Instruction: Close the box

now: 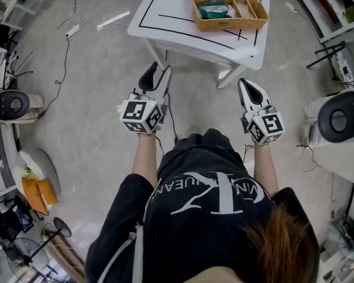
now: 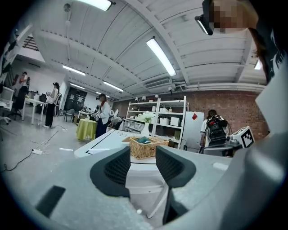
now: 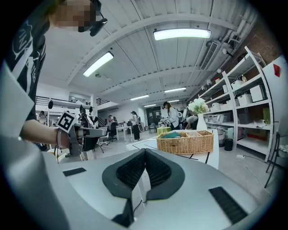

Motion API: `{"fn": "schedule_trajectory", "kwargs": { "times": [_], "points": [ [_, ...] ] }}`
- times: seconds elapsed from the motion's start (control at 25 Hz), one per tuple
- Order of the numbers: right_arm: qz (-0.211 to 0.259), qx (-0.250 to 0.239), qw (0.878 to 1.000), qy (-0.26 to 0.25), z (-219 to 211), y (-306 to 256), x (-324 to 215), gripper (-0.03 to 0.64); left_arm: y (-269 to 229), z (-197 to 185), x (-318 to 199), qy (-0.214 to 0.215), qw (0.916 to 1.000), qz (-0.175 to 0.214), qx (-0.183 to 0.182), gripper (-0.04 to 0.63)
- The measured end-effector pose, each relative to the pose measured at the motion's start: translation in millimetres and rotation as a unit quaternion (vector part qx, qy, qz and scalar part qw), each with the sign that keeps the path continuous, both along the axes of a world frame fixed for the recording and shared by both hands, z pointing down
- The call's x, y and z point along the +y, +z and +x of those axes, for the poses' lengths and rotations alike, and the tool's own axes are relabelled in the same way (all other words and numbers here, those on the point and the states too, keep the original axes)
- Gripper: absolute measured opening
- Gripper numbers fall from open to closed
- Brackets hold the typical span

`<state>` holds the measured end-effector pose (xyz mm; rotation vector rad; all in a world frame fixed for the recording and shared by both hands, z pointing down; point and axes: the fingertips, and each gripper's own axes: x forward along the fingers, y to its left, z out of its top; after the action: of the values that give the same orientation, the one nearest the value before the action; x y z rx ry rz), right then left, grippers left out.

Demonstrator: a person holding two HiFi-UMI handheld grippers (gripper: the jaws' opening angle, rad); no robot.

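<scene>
A wicker box [image 1: 227, 11] with compartments stands on the white table [image 1: 172, 21] ahead, with a teal thing [image 1: 213, 10] in its left compartment. A flap along its far side stands open. Both grippers hang in the air short of the table, well apart from the box. My left gripper [image 1: 157, 69] is open with nothing between its pads; in its own view the box [image 2: 146, 148] shows through the gap of the left gripper [image 2: 143, 161]. My right gripper [image 1: 246, 85] is shut and empty, and the box [image 3: 185, 142] lies beyond the right gripper [image 3: 145, 155] to the right.
The table's legs [image 1: 227, 77] reach toward me. Cables [image 1: 62, 61] trail over the floor at left. Round black devices stand at the left [image 1: 11, 105] and right [image 1: 340, 120]. Shelves [image 3: 252, 103] line the right wall, and people stand far off in the room.
</scene>
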<state>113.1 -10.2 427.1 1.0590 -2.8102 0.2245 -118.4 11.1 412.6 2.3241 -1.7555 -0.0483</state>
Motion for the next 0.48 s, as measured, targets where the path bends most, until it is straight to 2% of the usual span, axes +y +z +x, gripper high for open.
{"fn": "schedule_trajectory", "kwargs": {
  "times": [0.28,0.48],
  "points": [
    [-0.002,0.007,1.0,0.014,3,8,-28,-0.002,19,-1,-23,0.005,0.9998,-0.02,0.007,0.169],
    [0.006,0.004,1.0,0.01,-5,8,-60,-0.002,21,-17,-56,-0.007,0.9997,-0.017,0.013,0.169]
  ]
}}
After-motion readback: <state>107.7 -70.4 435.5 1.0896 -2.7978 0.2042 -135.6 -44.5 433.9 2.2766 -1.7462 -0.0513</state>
